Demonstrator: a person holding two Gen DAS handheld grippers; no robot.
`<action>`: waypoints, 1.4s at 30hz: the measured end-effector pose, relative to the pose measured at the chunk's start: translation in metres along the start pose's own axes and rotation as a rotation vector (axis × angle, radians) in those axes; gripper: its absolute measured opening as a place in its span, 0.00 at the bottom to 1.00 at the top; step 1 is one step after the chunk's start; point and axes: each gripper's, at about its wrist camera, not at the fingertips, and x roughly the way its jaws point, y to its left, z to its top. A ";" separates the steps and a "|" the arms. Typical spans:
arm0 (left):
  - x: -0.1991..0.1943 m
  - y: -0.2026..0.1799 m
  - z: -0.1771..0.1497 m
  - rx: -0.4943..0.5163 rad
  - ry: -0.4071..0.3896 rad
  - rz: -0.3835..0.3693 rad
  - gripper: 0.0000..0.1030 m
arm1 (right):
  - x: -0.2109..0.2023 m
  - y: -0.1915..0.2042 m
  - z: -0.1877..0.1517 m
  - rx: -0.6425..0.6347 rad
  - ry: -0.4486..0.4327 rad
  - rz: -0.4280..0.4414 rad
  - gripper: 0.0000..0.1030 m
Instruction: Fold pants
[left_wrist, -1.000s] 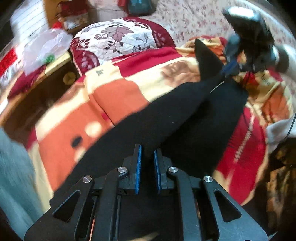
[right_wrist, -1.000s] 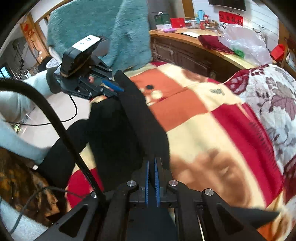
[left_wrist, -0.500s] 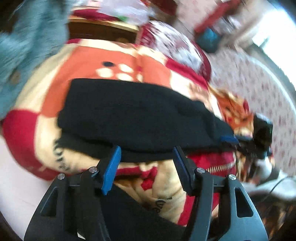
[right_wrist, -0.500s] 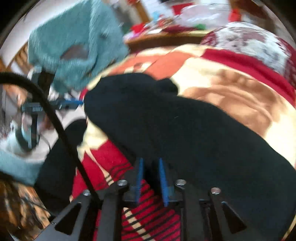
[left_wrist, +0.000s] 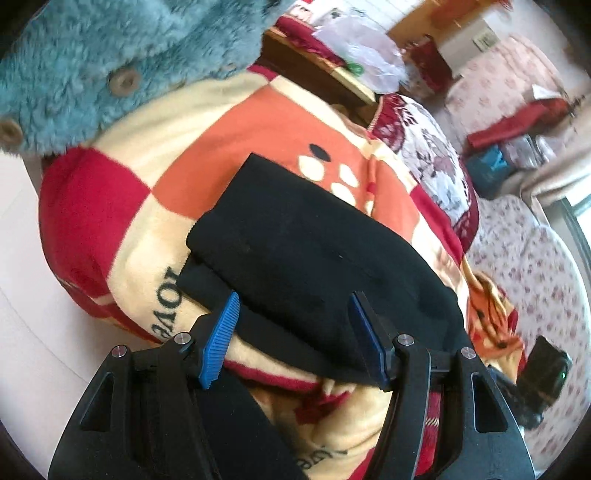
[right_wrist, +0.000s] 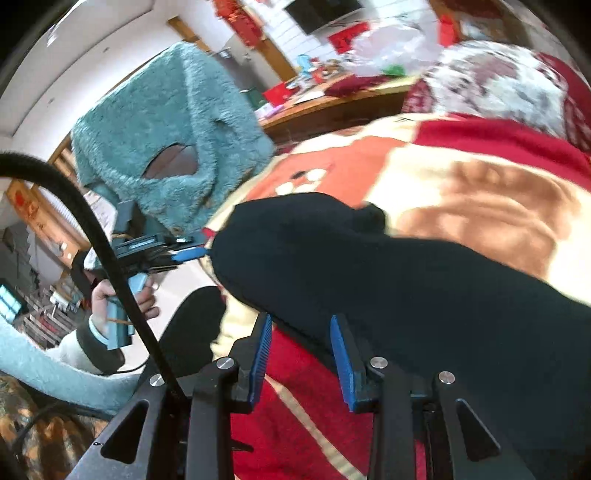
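black pants lie folded on the checked blanket. left gripper stands wide, empty, at their near edge. right gripper is opening, narrower, pads clear of the cloth.

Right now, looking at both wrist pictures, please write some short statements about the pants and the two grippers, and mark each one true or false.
1. The black pants lie folded on a checked blanket. True.
2. The left gripper is clamped shut on the pants. False: its blue pads stand wide apart and do not press the cloth.
3. The right gripper has nothing pinched between its pads. True: its jaws are opening, with the edge of the pants just beyond them.
4. The blanket is plain white. False: it has red, orange and cream squares.
5. A fluffy teal garment shows beyond the blanket's edge. True.
6. A hand holds the left gripper's handle in the right wrist view. True.
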 end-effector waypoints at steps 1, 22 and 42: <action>0.003 0.000 0.001 -0.011 -0.002 0.006 0.60 | 0.007 0.008 0.004 -0.026 0.002 0.011 0.31; -0.007 -0.014 0.007 -0.077 -0.102 0.002 0.60 | 0.114 0.082 0.016 -0.590 0.105 -0.280 0.31; 0.000 -0.019 0.012 -0.102 -0.127 0.057 0.11 | 0.118 0.078 0.019 -0.607 0.137 -0.198 0.13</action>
